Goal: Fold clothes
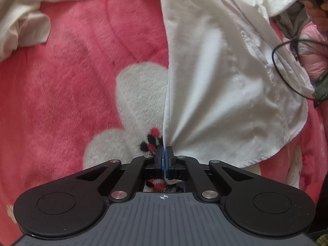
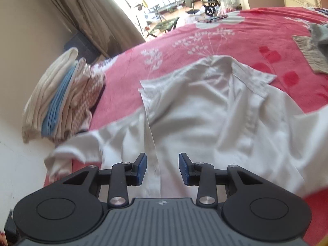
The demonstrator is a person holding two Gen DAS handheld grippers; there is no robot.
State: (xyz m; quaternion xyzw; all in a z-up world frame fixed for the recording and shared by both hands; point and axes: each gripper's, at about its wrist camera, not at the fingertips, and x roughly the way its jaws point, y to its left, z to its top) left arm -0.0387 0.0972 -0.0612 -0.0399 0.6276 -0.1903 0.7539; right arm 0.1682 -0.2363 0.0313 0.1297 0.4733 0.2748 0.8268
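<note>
The left gripper (image 1: 164, 150) is pinching the white shirt (image 1: 215, 82) at its edge, over the pink floral blanket (image 1: 61, 82); the right gripper (image 2: 162, 165) is hovering spread above what looks like the shirt's placket.

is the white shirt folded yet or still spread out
Spread out, unfolded: the white shirt lies open on the pink blanket, collar showing, one edge pinched in the left tongs.

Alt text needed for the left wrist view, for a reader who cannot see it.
The left gripper, blue-padded jaws shut, pinches the edge of a white cotton button-up shirt, which fans out in creases up and to the right. Under it lies a pink fleece blanket with a large white flower print; another pale garment sits bunched at upper left.
</note>
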